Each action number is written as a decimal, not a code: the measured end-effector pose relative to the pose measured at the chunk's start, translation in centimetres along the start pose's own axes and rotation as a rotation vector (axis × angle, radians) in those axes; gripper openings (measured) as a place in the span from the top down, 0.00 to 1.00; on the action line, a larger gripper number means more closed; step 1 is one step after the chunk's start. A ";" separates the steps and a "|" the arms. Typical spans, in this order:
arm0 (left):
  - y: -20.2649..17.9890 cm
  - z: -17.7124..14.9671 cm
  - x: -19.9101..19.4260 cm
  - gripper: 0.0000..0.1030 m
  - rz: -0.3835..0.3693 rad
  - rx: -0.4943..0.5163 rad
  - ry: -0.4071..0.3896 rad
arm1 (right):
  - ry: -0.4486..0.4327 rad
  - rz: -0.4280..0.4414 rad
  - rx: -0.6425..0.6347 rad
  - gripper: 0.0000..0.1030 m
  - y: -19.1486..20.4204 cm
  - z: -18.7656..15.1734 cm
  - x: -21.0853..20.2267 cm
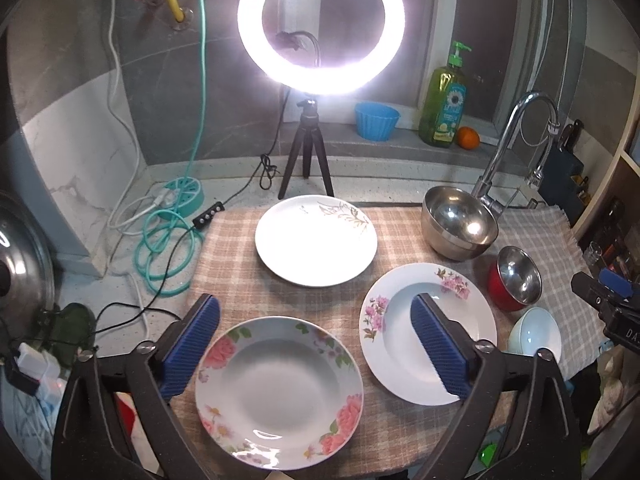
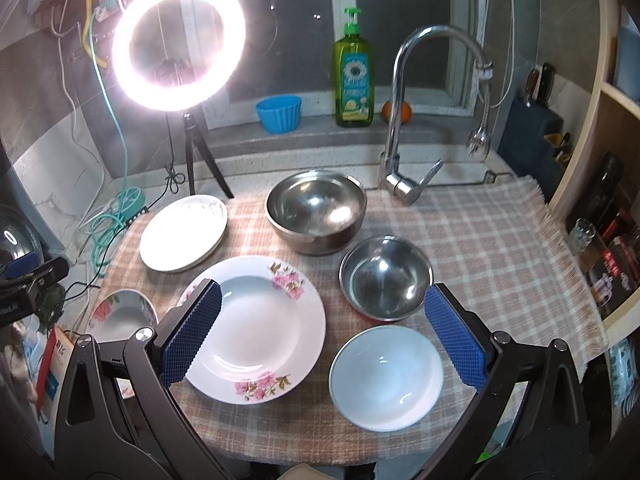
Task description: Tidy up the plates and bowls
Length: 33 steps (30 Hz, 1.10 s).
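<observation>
Three plates lie apart on a checked cloth (image 1: pixel 232 240): a rose-rimmed deep plate (image 1: pixel 279 392) nearest, a pink-blossom plate (image 1: pixel 404 344) to its right, and a plain white plate (image 1: pixel 316 240) behind. My left gripper (image 1: pixel 316 344) is open and empty above the rose plate. In the right wrist view I see the blossom plate (image 2: pixel 264 328), the white plate (image 2: pixel 182 232), a large steel bowl (image 2: pixel 316 210), a smaller red-sided steel bowl (image 2: pixel 384 278) and a pale white bowl (image 2: pixel 386 378). My right gripper (image 2: pixel 324 336) is open and empty, above the blossom plate and white bowl.
A lit ring light on a tripod (image 1: pixel 306 152) stands behind the plates. A faucet (image 2: pixel 400 128) rises behind the large bowl. A green soap bottle (image 2: pixel 354 80), a blue cup (image 2: pixel 278 114) and an orange (image 1: pixel 468 138) sit on the sill. Cables (image 1: pixel 168 248) lie left.
</observation>
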<state>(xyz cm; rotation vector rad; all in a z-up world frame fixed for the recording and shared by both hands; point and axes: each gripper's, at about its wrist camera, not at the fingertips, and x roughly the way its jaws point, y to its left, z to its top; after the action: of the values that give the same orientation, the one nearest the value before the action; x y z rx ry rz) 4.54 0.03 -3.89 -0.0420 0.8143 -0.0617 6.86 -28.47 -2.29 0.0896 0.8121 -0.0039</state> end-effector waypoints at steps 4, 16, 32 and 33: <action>-0.3 0.0 1.5 0.17 -0.029 0.010 0.047 | 0.028 0.020 0.009 0.08 0.1 -0.5 0.9; -1.2 0.4 7.1 0.49 -0.171 0.046 0.203 | 0.239 0.195 0.050 0.46 0.8 -3.8 4.7; -5.6 3.0 14.8 0.72 -0.329 0.260 0.359 | 0.473 0.287 0.134 0.65 3.1 -10.0 9.6; -5.9 3.2 15.3 0.72 -0.335 0.270 0.365 | 0.482 0.293 0.139 0.66 3.2 -10.1 9.9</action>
<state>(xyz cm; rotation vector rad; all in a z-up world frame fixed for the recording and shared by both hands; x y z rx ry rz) 17.08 -6.88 -12.44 0.0912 1.1510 -0.5063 6.43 -24.19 -16.14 0.3494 1.2734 0.2459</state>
